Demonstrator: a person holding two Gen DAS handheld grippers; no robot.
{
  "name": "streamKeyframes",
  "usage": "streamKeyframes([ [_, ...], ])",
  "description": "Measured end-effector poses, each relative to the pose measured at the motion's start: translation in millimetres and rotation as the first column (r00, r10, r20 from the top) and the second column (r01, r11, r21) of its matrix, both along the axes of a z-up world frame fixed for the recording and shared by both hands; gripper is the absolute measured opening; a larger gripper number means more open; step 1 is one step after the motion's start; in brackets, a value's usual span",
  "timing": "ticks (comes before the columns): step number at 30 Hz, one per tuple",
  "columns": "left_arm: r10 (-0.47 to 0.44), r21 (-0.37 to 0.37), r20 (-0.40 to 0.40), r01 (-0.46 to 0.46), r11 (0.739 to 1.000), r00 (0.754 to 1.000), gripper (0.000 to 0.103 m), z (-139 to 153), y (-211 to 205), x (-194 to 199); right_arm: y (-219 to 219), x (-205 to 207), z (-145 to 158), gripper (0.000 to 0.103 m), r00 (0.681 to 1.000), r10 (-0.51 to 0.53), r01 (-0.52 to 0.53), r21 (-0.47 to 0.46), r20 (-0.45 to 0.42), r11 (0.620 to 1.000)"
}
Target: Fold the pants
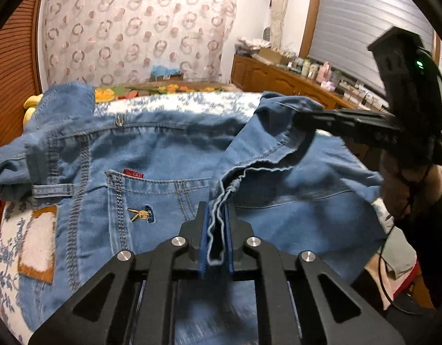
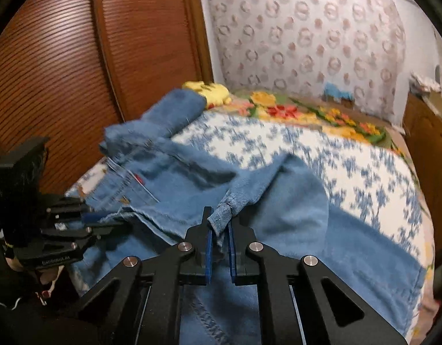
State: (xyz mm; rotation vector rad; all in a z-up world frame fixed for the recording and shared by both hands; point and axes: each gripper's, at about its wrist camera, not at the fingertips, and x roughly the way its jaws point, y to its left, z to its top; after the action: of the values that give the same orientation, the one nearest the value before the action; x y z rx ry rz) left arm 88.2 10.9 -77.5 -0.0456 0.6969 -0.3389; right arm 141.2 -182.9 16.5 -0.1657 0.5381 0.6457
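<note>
L tool [image 1: 216,241] clamped on a bunched hem of the pants [image 1: 152,155], w/ waistband spread across the bed [image 2: 321,155]. R tool [image 2: 220,235] pinches another hem edge, lifted over the denim.

There are very few words to read here. On the side of the black left gripper [image 2: 106,224], seen from the right wrist camera, a flat black plate [image 2: 52,260] has small pale letters, but they are too blurry to spell out. The blue denim pants [image 1: 169,155] have a little red tag [image 1: 133,173] at the top of the back pocket; any letters on it are too small to read. Under it, a small yellow stitched bunny head [image 1: 140,215] sits on the pocket, a picture sign with no words.
</note>
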Motion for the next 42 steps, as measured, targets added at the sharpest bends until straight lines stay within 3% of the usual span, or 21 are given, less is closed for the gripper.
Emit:
streamKeyframes([
  [7, -0.008, -0.024, 0.072, 0.01, 1.0, 0.997, 0.008, 24, 15, -35, 8, -27, 28, 0.009, 0.994, 0.055, -0.057, 0.014, 0.092, 0.998],
  [13, 0.049, 0.016, 0.059, -0.05, 0.999, 0.997, 0.01, 16, 22, -19, 13, -27, 26, 0.008, 0.993, 0.06, -0.059, -0.016, 0.105, 0.998],
  [15, 0.031, 0.013, 0.042, -0.032, 0.999, 0.999, 0.037, 11, 21, -12, 12, -22, 22, 0.008, 0.994, 0.054, -0.052, -0.021, 0.094, 0.998],
  [17, 0.016, 0.0, 0.031, -0.016, 1.0, 0.999, 0.05, 5, 20, -8, 11, -19, 21, 0.008, 0.995, 0.048, -0.047, -0.02, 0.085, 0.999],
  [23, 0.015, 0.008, -0.022, -0.015, 1.0, 1.0, 0.05, -14, 14, 22, 8, -20, 29, 0.008, 0.995, 0.038, -0.038, -0.004, 0.095, 0.999],
  [25, 0.011, -0.006, -0.044, -0.011, 1.0, 0.999, 0.047, -19, 14, 30, 9, -20, 31, 0.008, 0.994, 0.037, -0.037, -0.003, 0.101, 0.999],
  [26, -0.006, -0.025, -0.047, 0.005, 1.0, 0.999, 0.027, -19, 14, 30, 9, -19, 32, 0.008, 0.994, 0.038, -0.038, -0.003, 0.103, 0.999],
  [27, -0.032, -0.045, -0.052, 0.03, 0.999, 0.998, 0.014, -19, 12, 29, 9, -19, 33, 0.008, 0.994, 0.041, -0.041, -0.002, 0.102, 0.999],
  [29, -0.065, -0.069, -0.025, 0.063, 0.996, 0.998, 0.008, -11, 11, 19, 10, -18, 34, 0.008, 0.993, 0.049, -0.049, -0.002, 0.105, 0.999],
  [37, -0.045, -0.106, 0.106, 0.057, 0.993, 0.993, 0.006, 42, 38, -38, 33, -24, 61, 0.008, 0.985, 0.069, -0.074, 0.027, 0.156, 0.997],
  [42, -0.003, -0.106, 0.141, 0.018, 0.994, 0.99, 0.006, 54, 59, -65, 70, -32, 75, 0.008, 0.974, 0.133, -0.14, 0.026, 0.183, 0.99],
])
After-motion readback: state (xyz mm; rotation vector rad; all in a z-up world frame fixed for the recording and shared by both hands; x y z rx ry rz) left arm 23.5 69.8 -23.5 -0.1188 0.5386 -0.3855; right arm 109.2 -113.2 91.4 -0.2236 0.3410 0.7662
